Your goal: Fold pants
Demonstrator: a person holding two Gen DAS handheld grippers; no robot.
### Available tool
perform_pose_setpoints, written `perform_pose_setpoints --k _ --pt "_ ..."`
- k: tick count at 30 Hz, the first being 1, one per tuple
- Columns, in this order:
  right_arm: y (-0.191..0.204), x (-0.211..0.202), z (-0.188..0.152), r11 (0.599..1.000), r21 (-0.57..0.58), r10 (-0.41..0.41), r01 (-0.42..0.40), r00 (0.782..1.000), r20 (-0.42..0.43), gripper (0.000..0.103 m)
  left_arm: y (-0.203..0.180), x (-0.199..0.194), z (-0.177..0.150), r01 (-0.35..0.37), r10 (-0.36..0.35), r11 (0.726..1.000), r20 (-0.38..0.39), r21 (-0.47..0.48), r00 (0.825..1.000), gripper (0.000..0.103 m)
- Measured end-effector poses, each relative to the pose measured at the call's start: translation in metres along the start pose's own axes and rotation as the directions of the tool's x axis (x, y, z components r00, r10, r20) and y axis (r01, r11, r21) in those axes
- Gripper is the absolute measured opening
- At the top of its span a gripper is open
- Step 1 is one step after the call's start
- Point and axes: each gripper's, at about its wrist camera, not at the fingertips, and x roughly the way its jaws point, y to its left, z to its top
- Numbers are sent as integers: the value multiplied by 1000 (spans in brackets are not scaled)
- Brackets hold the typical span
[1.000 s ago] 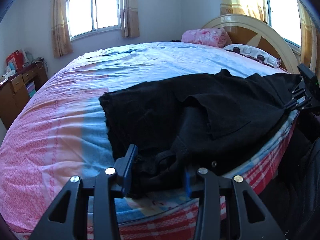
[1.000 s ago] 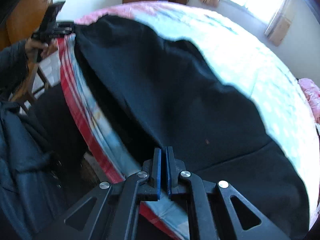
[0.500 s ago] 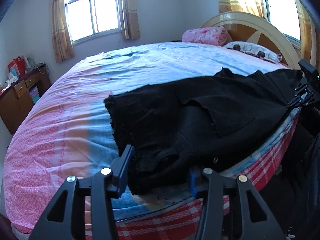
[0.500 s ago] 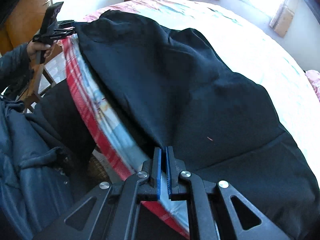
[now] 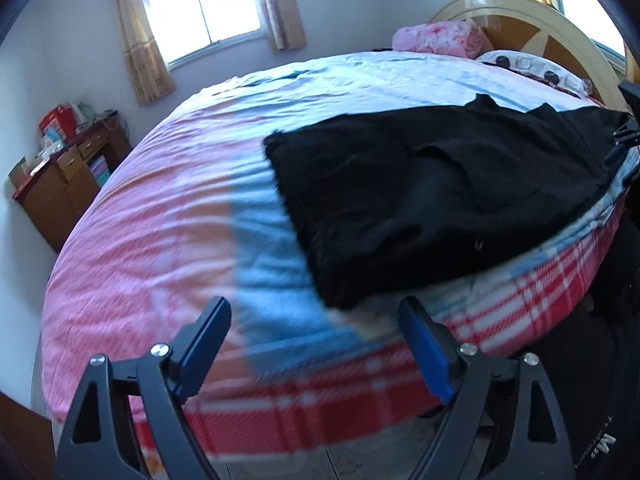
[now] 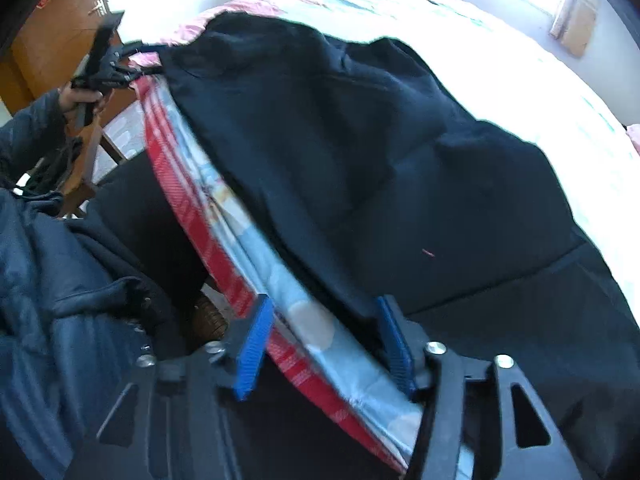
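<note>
Pants point(image 5: 432, 200) lie dark and rumpled along the near edge of the bed point(image 5: 160, 232), folded over on themselves — one end stops in a straight hem over the blue stripe of the sheet, the other runs toward the wooden headboard point(image 5: 532, 24). Left tongs point(image 5: 316, 344) have just been opening and now stand wide apart, nothing between the blue pads, hanging over the red-checked mattress side just short of the cloth's corner. Right tongs point(image 6: 326, 344) have just been opening too: spread, straddling the bed's edge, the right pad up against the black cloth (whether it actually touches is hard to say, the picture is smeared there). From the right wrist view the left tongs show small at the far corner, held in a hand point(image 6: 82, 98) — their tips blur into the fabric's edge. A dark jacket point(image 6: 44, 280) fills the lower left, cut off.
</note>
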Motion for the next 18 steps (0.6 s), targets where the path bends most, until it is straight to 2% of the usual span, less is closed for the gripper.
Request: perform_pose_setpoints --k 3,6,8,10,13,15,18 --pt "-14 -19 13 997 63 47 -51 996 70 57 8 -17 1 -8 10 998 37 -58 999 88" --pt "-37 -38 39 981 154 86 -115 979 182 57 1 -41 19 1 11 996 134 -87 991 89" --pt "-60 -44 64 958 245 89 -152 964 251 57 -15 -53 41 52 -33 995 216 -81 976 98" --pt "-75 -36 87 927 314 109 -203 950 292 57 -39 -51 64 99 -82 994 260 -53 962 101" --pt "-93 -13 132 890 366 152 -271 935 321 56 -74 -31 90 164 -152 986 255 -23 955 101" --pt "-100 11 162 875 395 166 -281 939 300 56 -96 -10 102 211 -204 978 224 -5 953 101" --pt "-114 46 190 839 452 208 -303 946 249 55 -122 22 112 224 -223 975 158 16 962 101"
